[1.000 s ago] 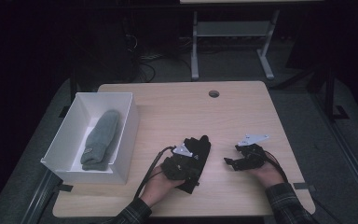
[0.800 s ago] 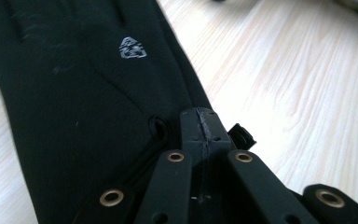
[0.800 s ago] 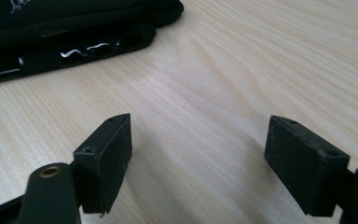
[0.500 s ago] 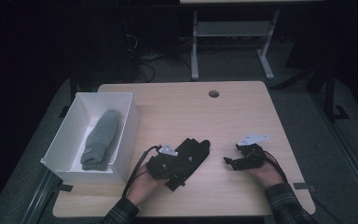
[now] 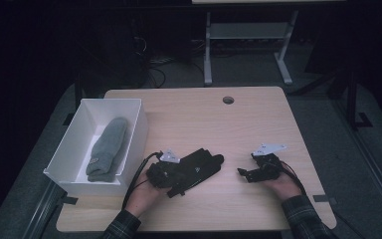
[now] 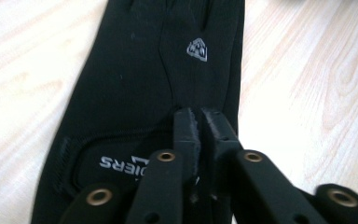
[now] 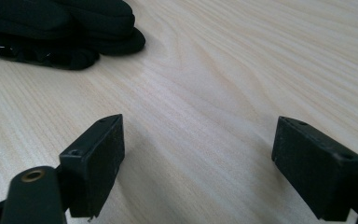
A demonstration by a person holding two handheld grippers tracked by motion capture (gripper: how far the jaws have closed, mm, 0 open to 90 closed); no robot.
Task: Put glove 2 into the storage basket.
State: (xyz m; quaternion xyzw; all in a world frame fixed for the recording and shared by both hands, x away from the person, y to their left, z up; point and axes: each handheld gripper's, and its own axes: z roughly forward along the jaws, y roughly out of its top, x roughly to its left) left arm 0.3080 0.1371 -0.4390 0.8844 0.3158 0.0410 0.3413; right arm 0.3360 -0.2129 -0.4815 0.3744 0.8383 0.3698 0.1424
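Black glove (image 5: 203, 163), one; grey glove (image 5: 106, 149), one; tools, two.

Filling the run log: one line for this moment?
left gripper: shut on black glove | right gripper: open, empty | grey glove: in white box

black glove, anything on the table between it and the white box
Nothing visible. The black glove lies flat on the table under the left gripper, whose jaws are nearly closed at its cuff. The wood between it and the white box, which already holds a grey glove, is bare.
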